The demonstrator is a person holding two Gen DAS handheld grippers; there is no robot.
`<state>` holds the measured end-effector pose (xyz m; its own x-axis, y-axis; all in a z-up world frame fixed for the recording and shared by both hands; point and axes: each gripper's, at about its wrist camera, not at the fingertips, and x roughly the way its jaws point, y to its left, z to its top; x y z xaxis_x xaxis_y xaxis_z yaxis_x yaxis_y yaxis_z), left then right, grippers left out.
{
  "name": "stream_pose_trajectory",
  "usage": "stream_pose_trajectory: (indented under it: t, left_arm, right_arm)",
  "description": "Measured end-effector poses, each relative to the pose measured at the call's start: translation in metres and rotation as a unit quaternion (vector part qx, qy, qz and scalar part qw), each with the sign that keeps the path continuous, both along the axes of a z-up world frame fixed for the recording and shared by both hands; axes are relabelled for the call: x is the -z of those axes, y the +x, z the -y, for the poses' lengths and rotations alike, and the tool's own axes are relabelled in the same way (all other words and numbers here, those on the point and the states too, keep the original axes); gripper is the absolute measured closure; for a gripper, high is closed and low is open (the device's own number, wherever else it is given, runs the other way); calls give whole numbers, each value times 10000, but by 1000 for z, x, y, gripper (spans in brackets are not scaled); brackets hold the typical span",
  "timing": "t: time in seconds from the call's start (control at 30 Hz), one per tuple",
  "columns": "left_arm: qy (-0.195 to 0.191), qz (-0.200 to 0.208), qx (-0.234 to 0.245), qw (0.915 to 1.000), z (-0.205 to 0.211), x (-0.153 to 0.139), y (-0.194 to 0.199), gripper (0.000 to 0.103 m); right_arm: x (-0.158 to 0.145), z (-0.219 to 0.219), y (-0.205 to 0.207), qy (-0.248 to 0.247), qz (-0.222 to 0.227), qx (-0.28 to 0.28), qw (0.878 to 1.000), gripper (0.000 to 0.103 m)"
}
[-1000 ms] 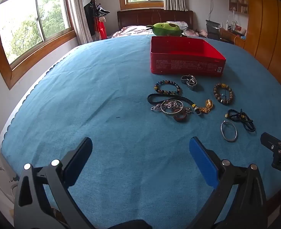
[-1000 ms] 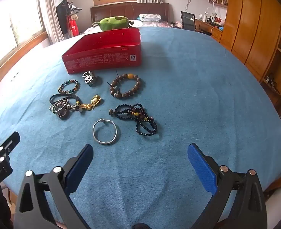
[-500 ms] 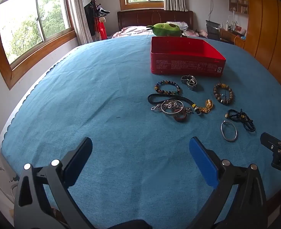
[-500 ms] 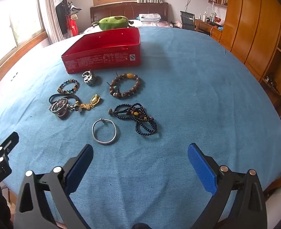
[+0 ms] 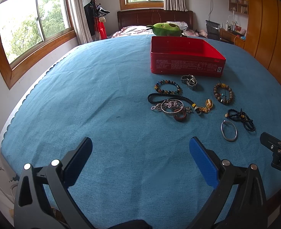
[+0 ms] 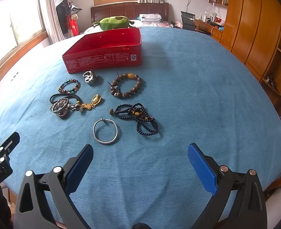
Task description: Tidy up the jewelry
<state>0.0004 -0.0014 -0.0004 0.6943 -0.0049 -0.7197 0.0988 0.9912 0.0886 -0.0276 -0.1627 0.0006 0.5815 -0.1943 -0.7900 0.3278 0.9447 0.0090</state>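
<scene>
Both claws hang spread wide and hold nothing: the left claw [image 5: 140, 152] and the right claw [image 6: 140, 154]. Just ahead of the right one lies a silver bangle [image 6: 106, 131], the beads [image 6: 138, 118] beyond it, the red tin [image 6: 104, 55] farthest off on the blue cloth [image 6: 197, 95].

A table covered in blue cloth [image 6: 197, 87] carries a red tin [image 6: 106, 57], open on top. In front of the tin lie a folded metal band [image 6: 89, 77], a colourful bead bracelet [image 6: 68, 88], a brown bead bracelet [image 6: 128, 85], a dark bead string [image 6: 138, 117], a silver bangle [image 6: 106, 131] and a tangled heap with a gold charm [image 6: 95, 100].
</scene>
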Motion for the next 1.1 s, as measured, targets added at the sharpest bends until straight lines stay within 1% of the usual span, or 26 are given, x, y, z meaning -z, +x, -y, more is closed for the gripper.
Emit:
stream_pose_trajectory:
  t: [1.1]
  left_arm:
    - [-10, 4, 1, 10000, 0, 0, 0, 3]
  right_arm:
    - [-1, -4, 1, -9, 3, -11, 10000, 4]
